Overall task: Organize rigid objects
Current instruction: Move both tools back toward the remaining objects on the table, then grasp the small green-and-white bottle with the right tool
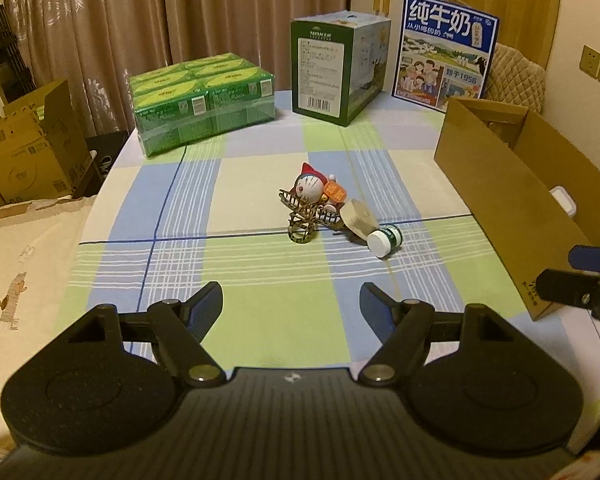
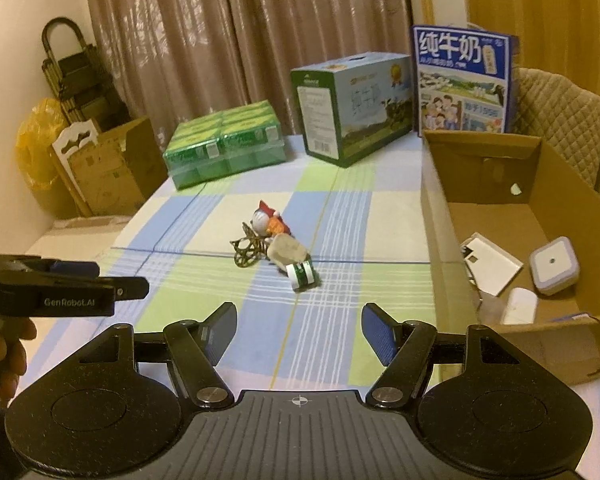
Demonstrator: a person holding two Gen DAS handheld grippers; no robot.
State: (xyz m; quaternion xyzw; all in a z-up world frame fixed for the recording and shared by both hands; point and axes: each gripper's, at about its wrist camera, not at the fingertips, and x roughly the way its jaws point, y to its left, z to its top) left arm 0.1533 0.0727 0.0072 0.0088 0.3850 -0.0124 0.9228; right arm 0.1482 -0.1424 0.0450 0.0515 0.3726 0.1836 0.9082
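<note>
Checked tablecloth [image 1: 260, 300] with a small cluster of objects at its centre; brown curtains are seen behind.

Both tools are held above the near cloth with nothing between the fingers: the left gripper [image 1: 291, 304] and the right gripper [image 2: 299, 326] are each parted about halfway. In the cluster, a cat figurine [image 1: 315, 188] with a red hat is seen lying on a dark wire frame [image 1: 306, 220], whose form is hard to make out. A beige block [image 1: 359, 219] partly covers the frame. A white-capped bottle [image 1: 385, 240] lies on its side just beside the block, its long axis running diagonally, cap towards the left wrist camera. An open cardboard box [image 2: 432, 208] stands at the right edge; three white items inside it cannot be identified, and its near wall is cut off.
</note>
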